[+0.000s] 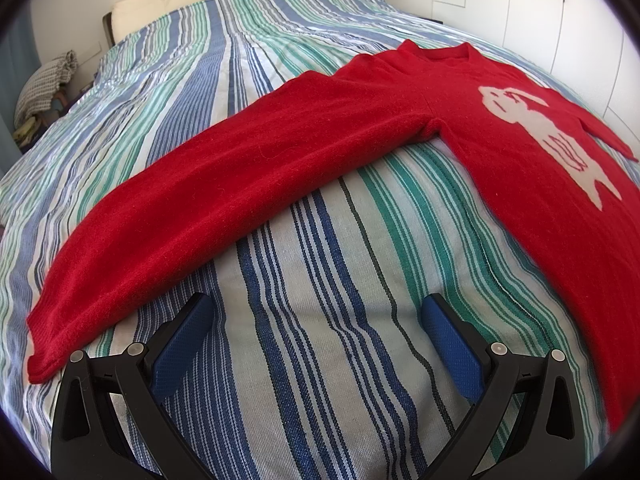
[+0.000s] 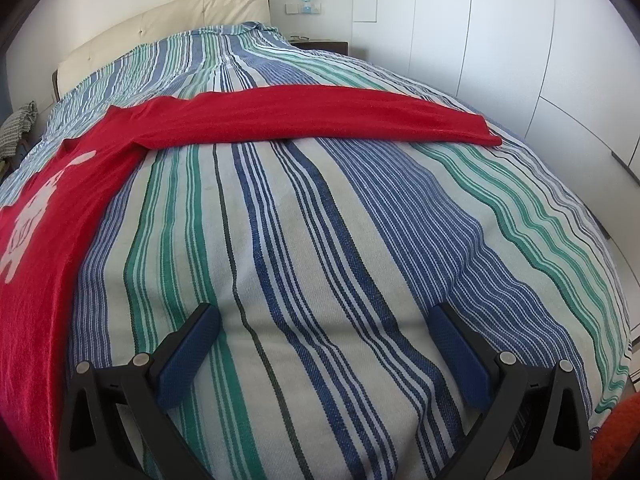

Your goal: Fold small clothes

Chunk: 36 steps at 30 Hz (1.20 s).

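A small red sweater (image 1: 500, 152) with a pale animal figure (image 1: 548, 132) on its chest lies flat on the striped bedspread (image 1: 320, 280). Its one sleeve (image 1: 200, 208) stretches out to the left in the left wrist view, the cuff ending near the lower left. My left gripper (image 1: 316, 312) is open just in front of that sleeve, nothing between its blue pads. In the right wrist view the sweater's body (image 2: 48, 208) is at the left and the other sleeve (image 2: 320, 116) runs across to the right. My right gripper (image 2: 326, 320) hovers open over bare bedspread, well short of that sleeve.
The bed has a cream padded headboard (image 2: 160, 28) at the far end. White wardrobe doors (image 2: 520, 60) line the right side. A checked cloth (image 1: 48, 84) sits beside the bed at the far left. A dark nightstand (image 2: 324, 46) stands by the headboard.
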### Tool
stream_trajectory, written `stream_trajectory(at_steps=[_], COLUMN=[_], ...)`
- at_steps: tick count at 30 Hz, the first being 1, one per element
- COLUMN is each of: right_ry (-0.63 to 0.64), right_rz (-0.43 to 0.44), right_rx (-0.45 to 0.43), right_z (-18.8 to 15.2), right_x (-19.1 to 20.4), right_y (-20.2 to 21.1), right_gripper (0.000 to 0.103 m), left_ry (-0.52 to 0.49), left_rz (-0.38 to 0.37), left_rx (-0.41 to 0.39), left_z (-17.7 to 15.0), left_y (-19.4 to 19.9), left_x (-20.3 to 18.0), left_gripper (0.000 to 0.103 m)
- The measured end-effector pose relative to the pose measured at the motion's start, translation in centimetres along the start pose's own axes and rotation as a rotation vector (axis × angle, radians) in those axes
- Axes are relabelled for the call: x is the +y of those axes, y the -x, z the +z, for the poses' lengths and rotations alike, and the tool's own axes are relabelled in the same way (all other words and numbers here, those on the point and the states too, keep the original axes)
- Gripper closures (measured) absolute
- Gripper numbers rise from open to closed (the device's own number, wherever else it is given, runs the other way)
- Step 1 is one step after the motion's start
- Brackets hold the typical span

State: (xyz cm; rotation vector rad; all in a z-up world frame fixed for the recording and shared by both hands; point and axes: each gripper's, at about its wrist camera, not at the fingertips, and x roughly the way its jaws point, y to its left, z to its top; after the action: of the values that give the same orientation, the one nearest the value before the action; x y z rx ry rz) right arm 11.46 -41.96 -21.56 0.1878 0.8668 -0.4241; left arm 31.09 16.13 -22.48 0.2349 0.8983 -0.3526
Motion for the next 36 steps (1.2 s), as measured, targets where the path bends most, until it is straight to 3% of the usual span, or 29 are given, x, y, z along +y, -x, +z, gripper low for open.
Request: stream_trajectory(at_steps=[36], right_ry=[0.006], right_rz=[-0.009], right_rx=[-0.012], right_z=[-0.23], right_x=[-0.08], right_y=[0.7], right_gripper=[0.0], left_ry=[0.0], left_rz=[0.0], left_rx=[0.0], left_z=[0.07], left_y=[-0.03], left_x=[0.0], left_gripper=[0.0])
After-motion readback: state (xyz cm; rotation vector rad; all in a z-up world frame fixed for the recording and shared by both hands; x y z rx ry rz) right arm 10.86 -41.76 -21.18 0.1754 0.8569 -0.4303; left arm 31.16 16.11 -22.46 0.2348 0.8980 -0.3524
